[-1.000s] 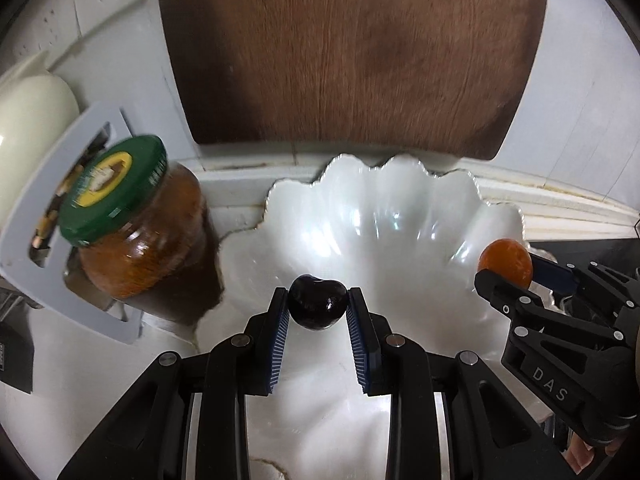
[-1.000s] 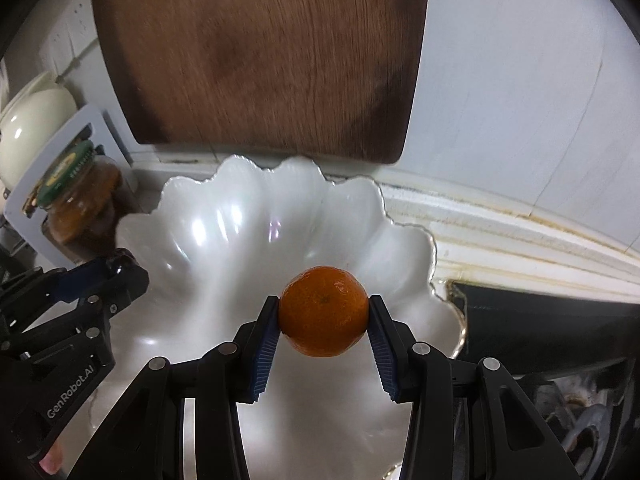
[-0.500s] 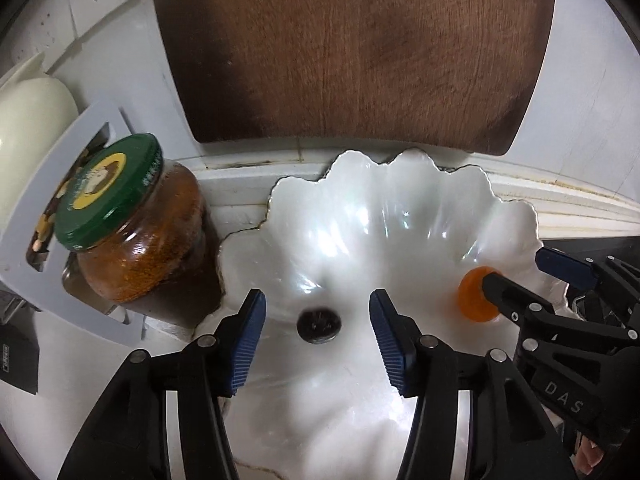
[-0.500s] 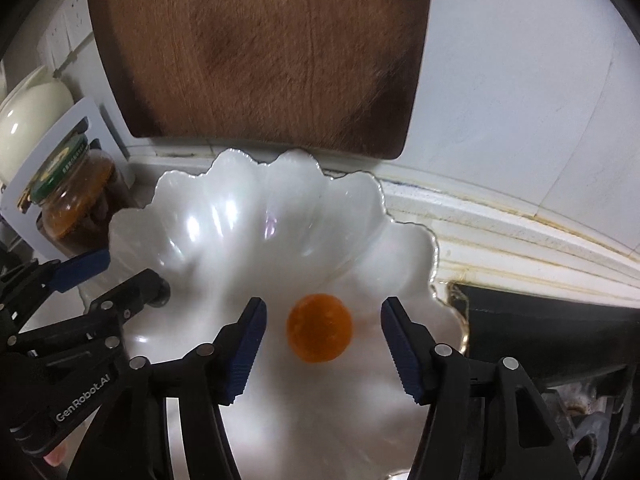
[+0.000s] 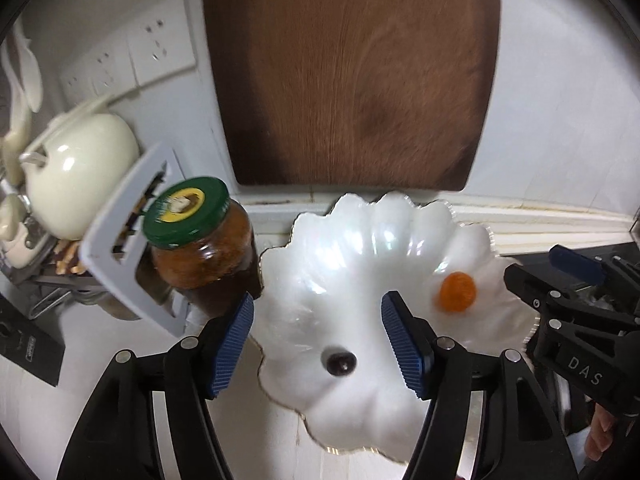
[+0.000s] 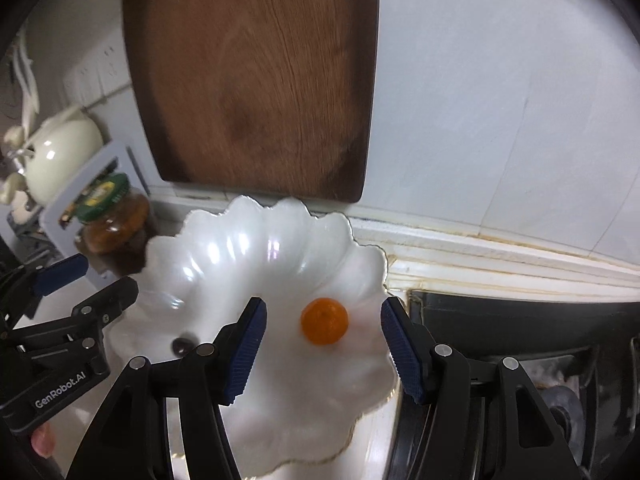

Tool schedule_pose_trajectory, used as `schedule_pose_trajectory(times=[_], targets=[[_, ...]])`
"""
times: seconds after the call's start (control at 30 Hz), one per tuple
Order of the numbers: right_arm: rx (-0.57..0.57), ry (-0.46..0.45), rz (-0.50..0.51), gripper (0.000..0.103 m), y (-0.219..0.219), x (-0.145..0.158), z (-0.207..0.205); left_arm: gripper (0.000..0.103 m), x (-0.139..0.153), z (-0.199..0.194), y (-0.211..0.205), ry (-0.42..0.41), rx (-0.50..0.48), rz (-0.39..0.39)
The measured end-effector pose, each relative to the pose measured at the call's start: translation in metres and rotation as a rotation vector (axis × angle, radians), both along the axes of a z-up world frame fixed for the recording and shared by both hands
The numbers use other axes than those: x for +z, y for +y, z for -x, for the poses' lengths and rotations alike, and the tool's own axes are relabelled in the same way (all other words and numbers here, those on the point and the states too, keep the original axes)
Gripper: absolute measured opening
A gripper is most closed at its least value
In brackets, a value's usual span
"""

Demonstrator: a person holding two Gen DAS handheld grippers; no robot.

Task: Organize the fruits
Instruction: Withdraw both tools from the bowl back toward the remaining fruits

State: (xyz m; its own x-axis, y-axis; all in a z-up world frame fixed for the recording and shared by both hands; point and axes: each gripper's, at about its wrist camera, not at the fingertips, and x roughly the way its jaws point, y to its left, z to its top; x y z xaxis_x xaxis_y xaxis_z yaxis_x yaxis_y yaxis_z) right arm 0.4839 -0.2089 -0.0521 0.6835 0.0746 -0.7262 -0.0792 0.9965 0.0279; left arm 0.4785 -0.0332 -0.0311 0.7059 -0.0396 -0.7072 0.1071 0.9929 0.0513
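A white scalloped bowl (image 5: 360, 248) (image 6: 240, 248) sits on the counter against the wall. Inside it lie a dark cherry (image 5: 340, 362) (image 6: 182, 345) and a small orange (image 5: 458, 292) (image 6: 324, 320), apart from each other. My left gripper (image 5: 318, 304) hangs above the cherry; its jaws are opening, and nothing is between the pads. Over the orange, my right gripper (image 6: 324, 306) stands open and clear of the fruit. Each gripper shows at the edge of the other's view.
A wooden cutting board (image 5: 352, 80) leans on the wall behind the bowl. A green-lidded jar (image 5: 200, 248) stands close to the bowl's left, beside a white rack (image 5: 116, 248) and a cream teapot (image 5: 76, 172). A black stove top (image 6: 520, 320) lies right of the bowl.
Both grippers let go: the cherry and the orange dropped into the bowl. Both grippers then widened and pulled up and back, so more of the counter shows.
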Motion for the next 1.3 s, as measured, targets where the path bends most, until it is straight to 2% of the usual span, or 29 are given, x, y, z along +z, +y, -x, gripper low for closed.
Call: schedule_pose_trajectory(times=[0.23,0.63,1.07,1.3], targets=[[0.006,-0.079,-0.023,0.061,-0.001,0.028,0.041,0.07,0.033,0.05,0.005,-0.105,0.001,0.001],[0.026,-0.217,-0.004,0.061,0.001,0.064,0.12,0.074,0.065,0.132,0.008,-0.212,-0.005,0.015],[0.021,-0.271,-0.015,0.061,-0.008,0.076,0.193,0.078,0.072,0.208,0.006,-0.271,-0.022,0.009],[-0.014,-0.287,-0.016,0.061,-0.013,0.071,0.226,0.078,0.068,0.233,0.004,-0.26,-0.041,0.002]])
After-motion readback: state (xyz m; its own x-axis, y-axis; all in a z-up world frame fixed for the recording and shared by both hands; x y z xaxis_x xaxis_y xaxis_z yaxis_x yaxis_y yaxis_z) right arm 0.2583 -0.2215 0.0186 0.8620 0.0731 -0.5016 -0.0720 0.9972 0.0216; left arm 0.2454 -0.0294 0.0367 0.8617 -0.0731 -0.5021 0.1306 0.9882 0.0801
